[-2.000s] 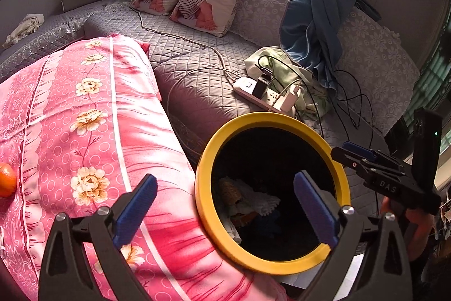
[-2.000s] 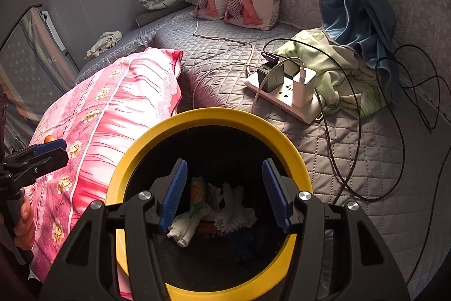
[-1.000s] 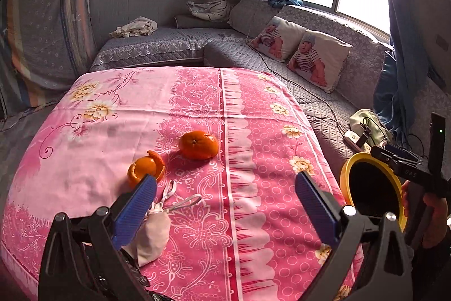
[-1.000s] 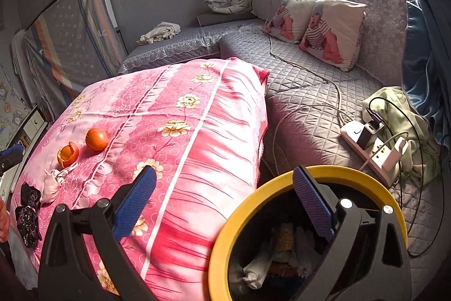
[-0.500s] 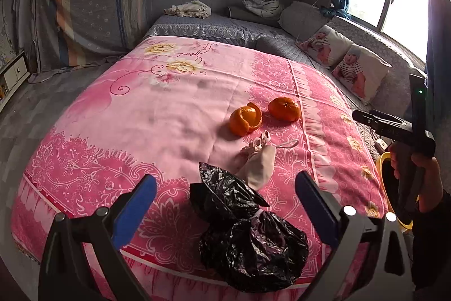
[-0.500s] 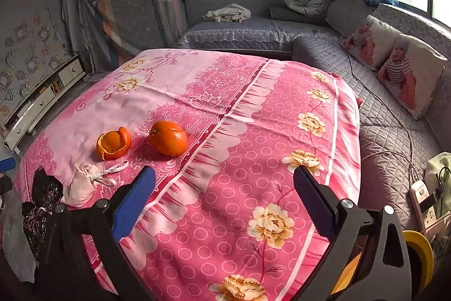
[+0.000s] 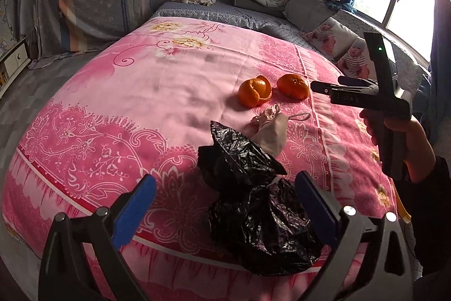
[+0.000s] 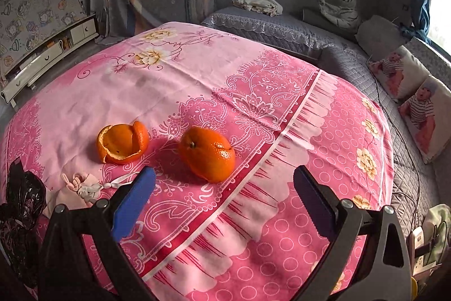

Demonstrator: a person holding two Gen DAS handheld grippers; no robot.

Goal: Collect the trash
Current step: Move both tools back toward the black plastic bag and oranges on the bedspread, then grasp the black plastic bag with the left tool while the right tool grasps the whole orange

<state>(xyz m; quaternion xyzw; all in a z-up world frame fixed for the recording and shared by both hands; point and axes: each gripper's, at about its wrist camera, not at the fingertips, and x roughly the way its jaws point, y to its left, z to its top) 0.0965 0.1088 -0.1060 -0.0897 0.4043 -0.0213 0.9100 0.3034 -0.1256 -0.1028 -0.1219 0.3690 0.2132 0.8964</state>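
Note:
On the pink flowered cloth (image 7: 146, 92) lie a crumpled black plastic bag (image 7: 253, 205), a small beige pouch (image 7: 270, 131), an orange peel (image 7: 255, 92) and a whole orange (image 7: 293, 86). My left gripper (image 7: 222, 205) is open and empty, just before the black bag. My right gripper (image 8: 224, 196) is open and empty, in front of the whole orange (image 8: 207, 154), with the peel (image 8: 122, 143) to its left. The pouch (image 8: 76, 191) and the bag (image 8: 22, 205) show at the left edge. The right gripper also shows in the left wrist view (image 7: 318, 88), beside the orange.
A grey quilted sofa (image 8: 282, 27) runs behind and to the right, with baby-print pillows (image 8: 417, 103), a tiger toy (image 8: 341, 7) and a power strip (image 8: 420, 244). A white drawer unit (image 8: 48, 52) stands at the left.
Both grippers have swung left, away from the yellow-rimmed bin, onto the pink cloth. The left has closed in on the black bag, the right on the orange. The right gripper's fingers have opened wider.

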